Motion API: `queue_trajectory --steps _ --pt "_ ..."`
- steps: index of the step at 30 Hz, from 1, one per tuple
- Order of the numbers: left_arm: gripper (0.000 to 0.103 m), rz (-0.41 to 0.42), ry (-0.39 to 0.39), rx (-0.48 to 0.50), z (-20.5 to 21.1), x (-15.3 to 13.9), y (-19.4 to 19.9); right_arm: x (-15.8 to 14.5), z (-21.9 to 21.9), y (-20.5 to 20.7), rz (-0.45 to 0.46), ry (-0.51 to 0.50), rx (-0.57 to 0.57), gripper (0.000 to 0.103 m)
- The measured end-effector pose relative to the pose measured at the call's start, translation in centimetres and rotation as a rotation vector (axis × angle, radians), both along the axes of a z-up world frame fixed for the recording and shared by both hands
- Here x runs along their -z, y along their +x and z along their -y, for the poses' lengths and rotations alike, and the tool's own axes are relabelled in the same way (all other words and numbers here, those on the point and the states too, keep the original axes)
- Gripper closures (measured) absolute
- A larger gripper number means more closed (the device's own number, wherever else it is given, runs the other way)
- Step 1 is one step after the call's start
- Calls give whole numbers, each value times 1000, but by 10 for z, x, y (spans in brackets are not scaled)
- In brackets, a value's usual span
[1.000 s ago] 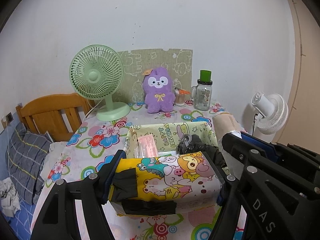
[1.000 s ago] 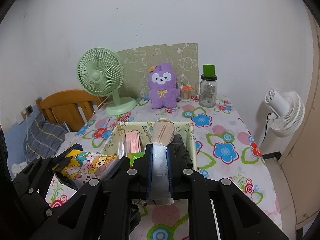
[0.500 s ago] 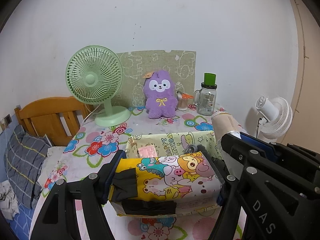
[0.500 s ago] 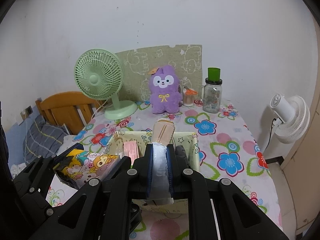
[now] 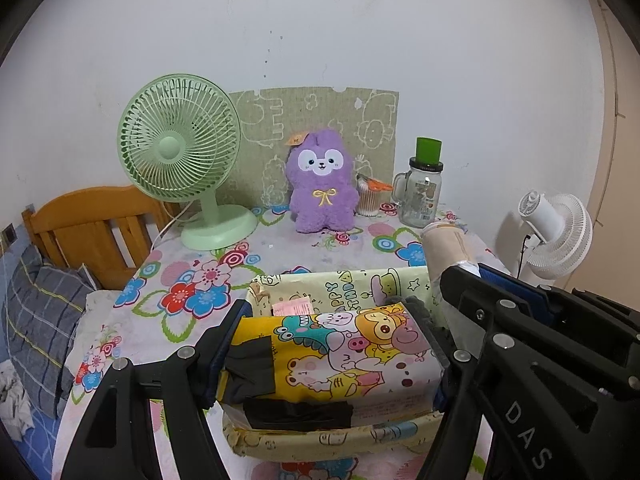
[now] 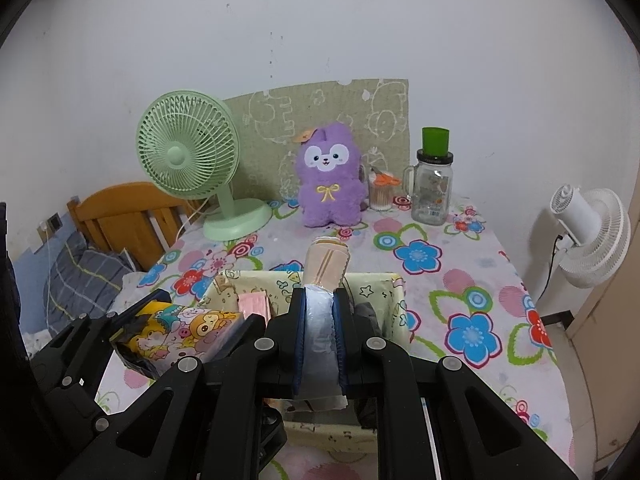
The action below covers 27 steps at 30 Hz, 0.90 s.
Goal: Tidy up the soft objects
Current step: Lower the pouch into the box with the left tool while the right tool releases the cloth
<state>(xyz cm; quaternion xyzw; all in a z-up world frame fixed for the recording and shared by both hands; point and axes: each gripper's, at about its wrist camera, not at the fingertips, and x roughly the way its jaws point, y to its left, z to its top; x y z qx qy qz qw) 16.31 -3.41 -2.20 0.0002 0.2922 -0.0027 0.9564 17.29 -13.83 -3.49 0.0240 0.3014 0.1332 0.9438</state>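
Observation:
My left gripper (image 5: 332, 344) is shut on a yellow cartoon-print soft pack (image 5: 336, 352) with black cloth at its left end, held over a pale yellow storage box (image 5: 344, 284). My right gripper (image 6: 320, 320) is shut on a beige rolled cloth in a clear wrapper (image 6: 326, 260), held above the same box (image 6: 380, 284). The box holds a pink packet (image 6: 254, 304) and a dark item (image 6: 366, 314). The right gripper and its roll (image 5: 444, 244) show at the right of the left wrist view. The left gripper's pack (image 6: 180, 332) shows at the left of the right wrist view.
A purple plush toy (image 5: 322, 188), a green desk fan (image 5: 180, 152), a glass jar with a green lid (image 5: 422, 192) and a cotton swab cup (image 5: 368, 200) stand at the back of the flowered table (image 6: 460, 280). A white fan (image 6: 588, 232) stands at right, a wooden bed frame (image 5: 92, 224) at left.
Both grippers have pulled back and risen a little with their loads still held; the box now sits closer under them and less of its inside shows.

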Motion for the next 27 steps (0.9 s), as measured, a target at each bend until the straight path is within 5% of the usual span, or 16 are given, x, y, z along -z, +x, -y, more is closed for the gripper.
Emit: queue_trajectory --steps 20,27 --pt "27 -117 -29 16 -7 33 41 34 -12 48 -90 35 -96 84" --pt "27 -123 -20 13 -6 36 44 40 -7 54 -94 23 -48 41"
